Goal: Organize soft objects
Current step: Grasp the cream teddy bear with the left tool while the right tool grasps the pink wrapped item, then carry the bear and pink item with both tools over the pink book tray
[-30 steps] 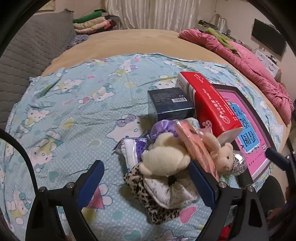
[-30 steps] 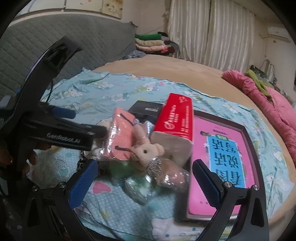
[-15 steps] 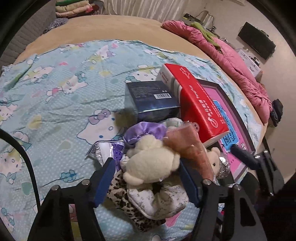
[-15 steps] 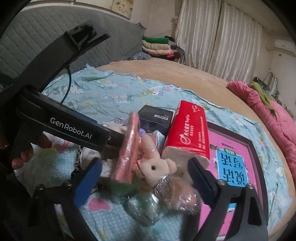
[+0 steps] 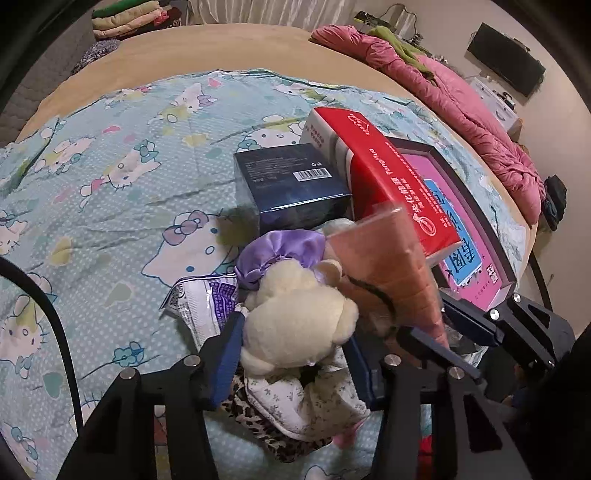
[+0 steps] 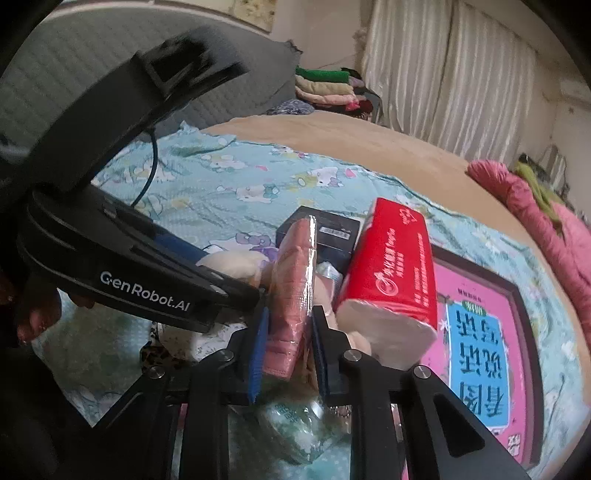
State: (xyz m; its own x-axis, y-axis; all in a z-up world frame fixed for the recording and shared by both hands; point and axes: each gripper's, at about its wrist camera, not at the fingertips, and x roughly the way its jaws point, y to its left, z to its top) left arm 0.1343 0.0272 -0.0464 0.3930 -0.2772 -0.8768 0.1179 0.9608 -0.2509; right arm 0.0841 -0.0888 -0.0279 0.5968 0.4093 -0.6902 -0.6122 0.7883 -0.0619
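Observation:
A pile of soft things lies on the Hello Kitty sheet (image 5: 110,192). My left gripper (image 5: 293,354) is shut on the cream plush toy (image 5: 295,325), which lies on a floral cloth (image 5: 310,402) and a leopard-print cloth (image 5: 258,421). A purple scrunchie (image 5: 280,251) sits just behind the toy. My right gripper (image 6: 286,350) is shut on the pink plastic-wrapped pack (image 6: 295,288), which also shows in the left wrist view (image 5: 388,273). The left gripper's body (image 6: 147,280) is right beside the pack.
A dark blue box (image 5: 291,184), a red tissue pack (image 5: 391,184) and a pink picture book (image 5: 461,236) lie behind the pile. A white-purple wrapper (image 5: 207,306) lies left of the toy. A pink quilt (image 5: 461,99) lies far right; folded clothes (image 5: 136,18) are at the back.
Both grippers moved in and closed: the left on the cream plush toy, the right on the pink pack, which now stands upright between its fingers.

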